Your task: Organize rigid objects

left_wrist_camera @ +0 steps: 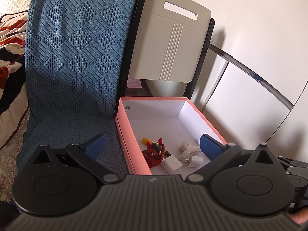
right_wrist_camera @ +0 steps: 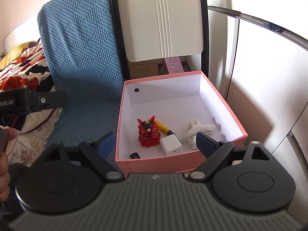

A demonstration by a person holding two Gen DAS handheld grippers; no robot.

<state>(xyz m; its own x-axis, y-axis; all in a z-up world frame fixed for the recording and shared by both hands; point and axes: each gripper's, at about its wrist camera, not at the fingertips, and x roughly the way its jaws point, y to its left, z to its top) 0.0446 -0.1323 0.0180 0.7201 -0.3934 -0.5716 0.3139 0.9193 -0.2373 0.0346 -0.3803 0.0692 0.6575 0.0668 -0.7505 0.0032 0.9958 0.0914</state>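
Note:
A pink box [left_wrist_camera: 123, 130] [right_wrist_camera: 154, 162] with a white inside stands beside the blue mat. In it lie a red lion figurine [left_wrist_camera: 154, 153] [right_wrist_camera: 148, 132], a yellow pen [left_wrist_camera: 145, 140] [right_wrist_camera: 162, 128], a white charger cube [left_wrist_camera: 171, 165] [right_wrist_camera: 171, 146], a second white plug [left_wrist_camera: 195, 161], a white fuzzy toy [left_wrist_camera: 187, 149] [right_wrist_camera: 198, 129] and a small black item [right_wrist_camera: 135, 156]. My left gripper [left_wrist_camera: 153, 146] hovers over the box's near end, open and empty. My right gripper [right_wrist_camera: 156, 144] is open above the box's front wall, holding nothing.
A blue textured mat [left_wrist_camera: 73, 67] [right_wrist_camera: 80, 57] covers the seat to the left of the box. A grey folded chair back [left_wrist_camera: 167, 46] [right_wrist_camera: 159, 23] stands behind it. A white cabinet [left_wrist_camera: 250, 105] is on the right. Patterned bedding [right_wrist_camera: 23, 73] lies far left.

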